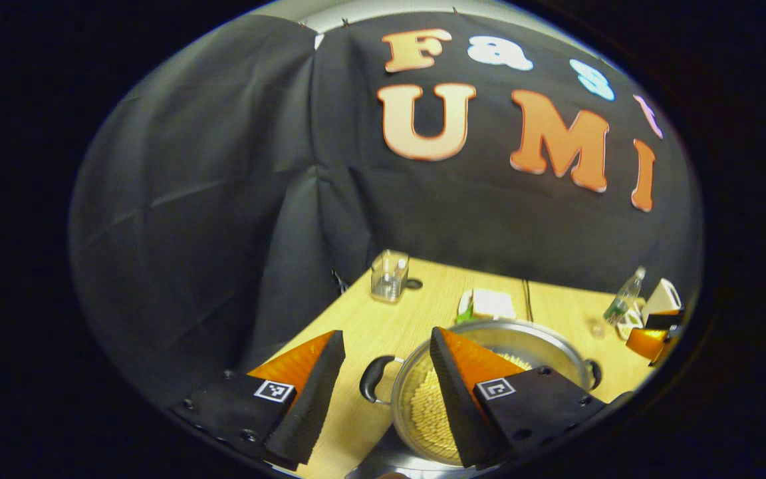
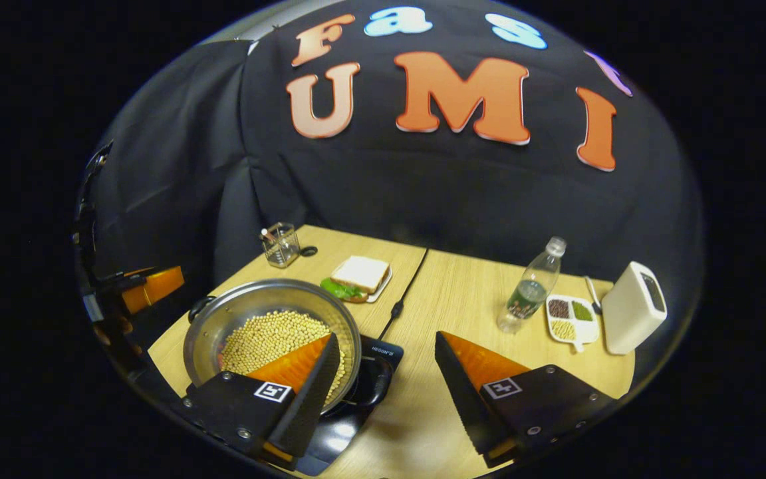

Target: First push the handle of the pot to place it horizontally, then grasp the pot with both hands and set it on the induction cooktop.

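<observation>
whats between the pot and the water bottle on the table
In the right gripper view, a black cable runs across bare wooden table between the pot and water bottle.

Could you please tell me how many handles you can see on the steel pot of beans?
2: a black loop handle on the round steel pot's left side in the left gripper view, and a second black handle on its opposite rim.

Sandwich [image 2: 360, 273], water bottle [image 2: 530, 286], white box [image 2: 632, 308]

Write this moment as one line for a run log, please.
pot of beans: over induction cooktop | left tongs: open astride pot handle | right tongs: open astride opposite handle
</observation>
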`<action>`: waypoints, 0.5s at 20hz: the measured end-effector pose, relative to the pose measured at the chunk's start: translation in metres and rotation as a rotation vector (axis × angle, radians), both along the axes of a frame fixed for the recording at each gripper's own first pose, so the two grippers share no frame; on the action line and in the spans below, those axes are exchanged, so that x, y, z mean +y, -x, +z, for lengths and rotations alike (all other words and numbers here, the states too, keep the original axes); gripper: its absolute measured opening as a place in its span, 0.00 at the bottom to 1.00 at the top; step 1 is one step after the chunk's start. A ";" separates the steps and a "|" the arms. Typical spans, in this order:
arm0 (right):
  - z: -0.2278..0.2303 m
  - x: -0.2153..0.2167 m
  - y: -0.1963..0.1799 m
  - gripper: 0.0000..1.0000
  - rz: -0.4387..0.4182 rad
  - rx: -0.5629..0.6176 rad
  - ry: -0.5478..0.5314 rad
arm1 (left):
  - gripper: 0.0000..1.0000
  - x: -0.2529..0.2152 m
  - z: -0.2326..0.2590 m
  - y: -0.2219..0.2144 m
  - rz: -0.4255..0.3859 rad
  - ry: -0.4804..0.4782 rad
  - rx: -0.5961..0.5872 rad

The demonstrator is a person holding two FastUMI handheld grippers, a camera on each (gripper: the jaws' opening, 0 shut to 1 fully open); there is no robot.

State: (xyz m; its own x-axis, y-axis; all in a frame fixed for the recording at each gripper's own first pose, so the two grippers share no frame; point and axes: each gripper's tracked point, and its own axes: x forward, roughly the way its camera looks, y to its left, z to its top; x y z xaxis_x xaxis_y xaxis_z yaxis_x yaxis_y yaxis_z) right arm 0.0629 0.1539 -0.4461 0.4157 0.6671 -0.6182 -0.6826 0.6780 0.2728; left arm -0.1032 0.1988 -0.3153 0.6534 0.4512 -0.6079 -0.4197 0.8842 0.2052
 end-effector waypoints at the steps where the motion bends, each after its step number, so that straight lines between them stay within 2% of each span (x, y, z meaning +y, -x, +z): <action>1: 0.023 -0.013 -0.012 0.92 -0.007 -0.045 -0.030 | 0.87 -0.011 0.026 -0.010 -0.006 -0.014 -0.054; 2: 0.042 -0.026 -0.026 0.94 -0.019 -0.090 -0.056 | 0.95 -0.020 0.057 -0.019 -0.012 -0.027 -0.113; 3: 0.061 -0.040 -0.041 0.99 -0.037 -0.138 -0.082 | 0.96 -0.031 0.086 -0.029 -0.026 -0.033 -0.171; 4: 0.080 -0.054 -0.055 0.94 -0.058 -0.187 -0.104 | 0.97 -0.048 0.118 -0.039 -0.044 -0.041 -0.232; 7: 0.135 -0.107 -0.101 0.95 -0.147 -0.326 -0.155 | 0.96 -0.094 0.204 -0.074 -0.115 -0.065 -0.409; 10: 0.184 -0.160 -0.140 0.99 -0.241 -0.434 -0.190 | 0.96 -0.130 0.271 -0.086 -0.169 -0.041 -0.546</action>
